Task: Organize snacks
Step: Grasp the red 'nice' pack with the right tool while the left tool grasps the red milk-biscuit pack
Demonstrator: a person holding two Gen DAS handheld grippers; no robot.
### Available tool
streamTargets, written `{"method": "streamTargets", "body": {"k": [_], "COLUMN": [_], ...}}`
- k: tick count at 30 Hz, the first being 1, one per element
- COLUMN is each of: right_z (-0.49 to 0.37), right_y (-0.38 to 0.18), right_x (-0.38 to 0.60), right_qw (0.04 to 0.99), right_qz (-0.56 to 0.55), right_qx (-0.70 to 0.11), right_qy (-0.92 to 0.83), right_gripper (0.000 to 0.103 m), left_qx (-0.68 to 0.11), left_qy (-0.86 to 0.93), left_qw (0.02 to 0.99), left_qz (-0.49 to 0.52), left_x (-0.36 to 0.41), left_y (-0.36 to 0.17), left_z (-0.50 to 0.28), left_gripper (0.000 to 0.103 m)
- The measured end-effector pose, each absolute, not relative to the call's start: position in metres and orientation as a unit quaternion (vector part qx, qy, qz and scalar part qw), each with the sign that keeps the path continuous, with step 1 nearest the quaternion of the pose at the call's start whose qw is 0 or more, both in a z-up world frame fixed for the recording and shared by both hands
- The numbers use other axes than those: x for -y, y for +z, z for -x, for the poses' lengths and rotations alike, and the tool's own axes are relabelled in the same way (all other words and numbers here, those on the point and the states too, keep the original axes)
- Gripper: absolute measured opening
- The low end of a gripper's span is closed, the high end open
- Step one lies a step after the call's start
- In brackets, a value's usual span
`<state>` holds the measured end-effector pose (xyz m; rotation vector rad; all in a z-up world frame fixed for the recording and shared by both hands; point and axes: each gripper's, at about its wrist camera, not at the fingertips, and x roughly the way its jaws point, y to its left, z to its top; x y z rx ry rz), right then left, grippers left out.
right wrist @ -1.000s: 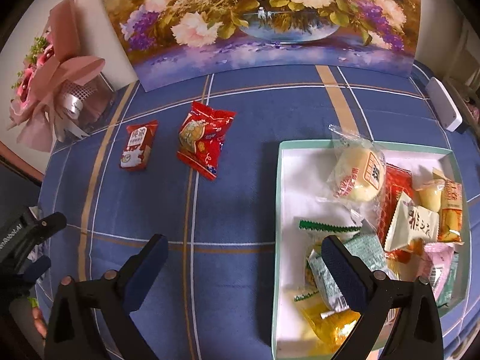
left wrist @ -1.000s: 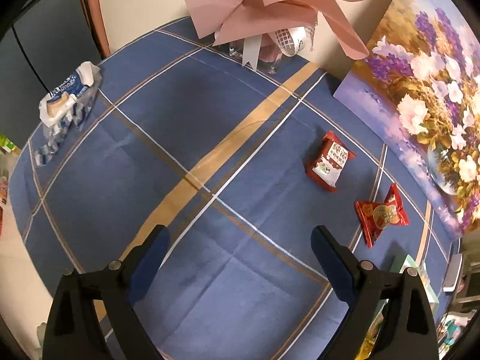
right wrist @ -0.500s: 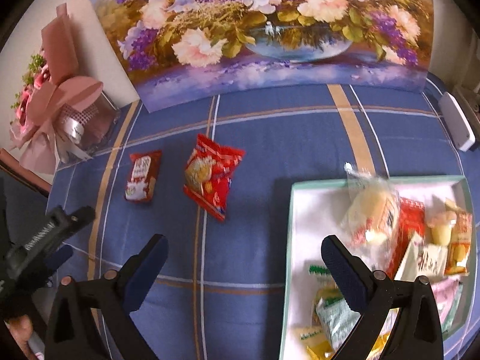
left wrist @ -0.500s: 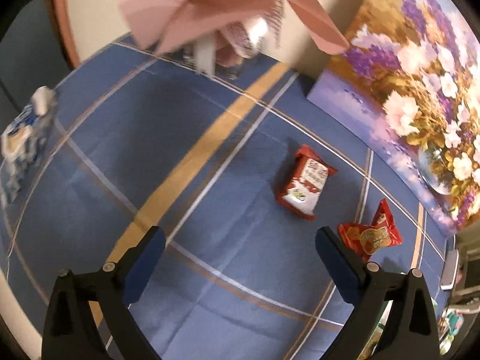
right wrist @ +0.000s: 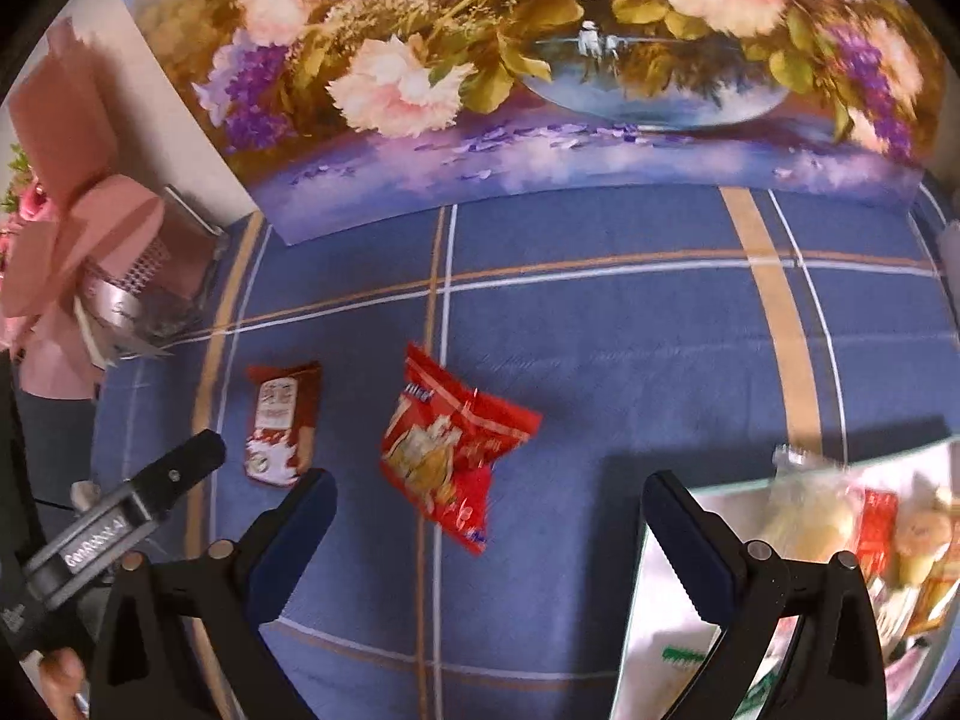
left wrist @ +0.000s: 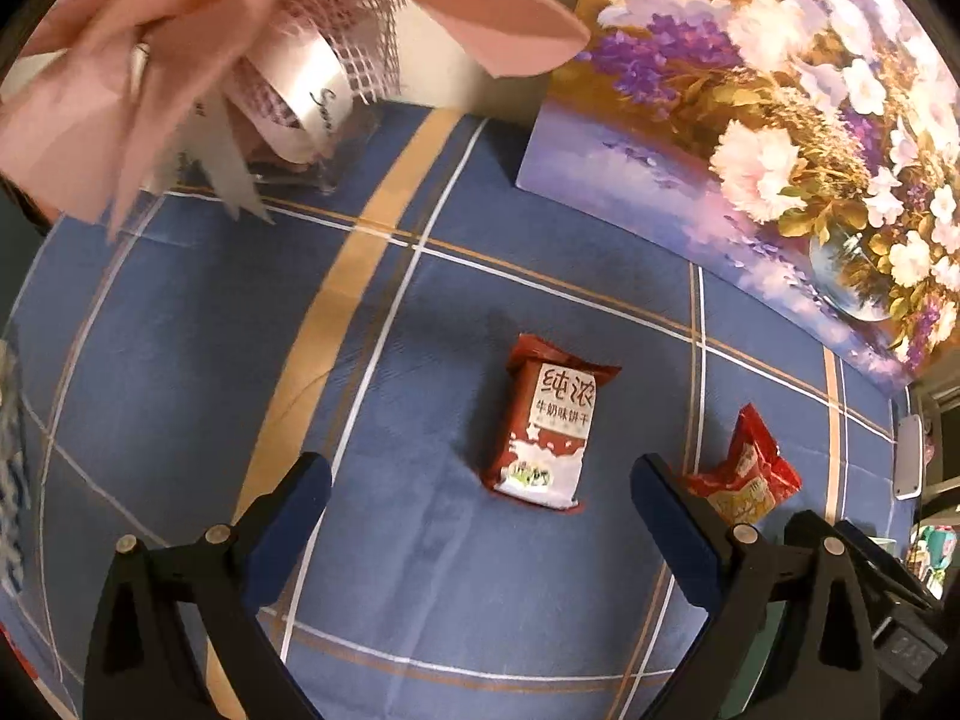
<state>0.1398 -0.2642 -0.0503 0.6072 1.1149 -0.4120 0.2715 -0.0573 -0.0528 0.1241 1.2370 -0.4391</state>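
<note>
Left gripper (left wrist: 480,498): jaws spread wide, empty, having just been opening; milk biscuit packet (left wrist: 546,426) lies flat on blue plaid worktop cloth (left wrist: 180,360), just beyond jaw gap. Right gripper (right wrist: 489,510): jaws spread, empty, above red snack bag (right wrist: 456,450); snack tray (right wrist: 672,600) at near right, already holding packets.

Risks: flat packet slides on cloth if jaws close high; glossy film slips from pads; two grippers near each other, collision likely if both descend; pink-wrapped bouquet (left wrist: 180,60) overhangs far left, snag possible.
</note>
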Motion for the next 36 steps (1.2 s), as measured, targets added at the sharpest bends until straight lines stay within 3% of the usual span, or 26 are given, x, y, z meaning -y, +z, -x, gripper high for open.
{"method": "streamTargets", "body": {"k": [17,18,19,20,22,30,36], "right_z": [-0.172,-0.173,-0.174,-0.175,-0.177,-0.18,-0.186], "right_y": [-0.094,-0.095,-0.095,-0.096,-0.097,-0.097,-0.102], "right_x": [0.249,0.248,0.246,0.244,0.24,0.229,0.224], "right_qw": [0.776,0.777,0.778,0.779,0.779,0.789,0.785], "right_qz": [-0.219,-0.215,-0.208,-0.2,-0.191,-0.182,-0.177], "right_qx": [-0.559,-0.559,-0.56,-0.561,-0.564,-0.558,-0.564], "right_qy": [-0.194,-0.194,-0.196,-0.198,-0.198,-0.181,-0.184], "right_gripper": [0.103,0.103,0.103,0.101,0.095,0.074,0.072], "left_qx": [-0.586,-0.585,-0.586,-0.588,-0.596,-0.595,-0.592], "left_qy": [-0.214,-0.218,-0.222,-0.227,-0.239,-0.241,-0.241], "left_qw": [0.778,0.777,0.775,0.772,0.762,0.761,0.764], "left_qz": [-0.074,-0.078,-0.081,-0.082,-0.08,-0.091,-0.092], "left_x": [0.076,0.078,0.08,0.081,0.084,0.091,0.093], "left_y": [-0.083,-0.085,-0.086,-0.087,-0.091,-0.099,-0.099], "left_z": [-0.288,-0.287,-0.287,-0.287,-0.287,-0.285,-0.286], "left_gripper": [0.098,0.096,0.087,0.077,0.072,0.066,0.066]}}
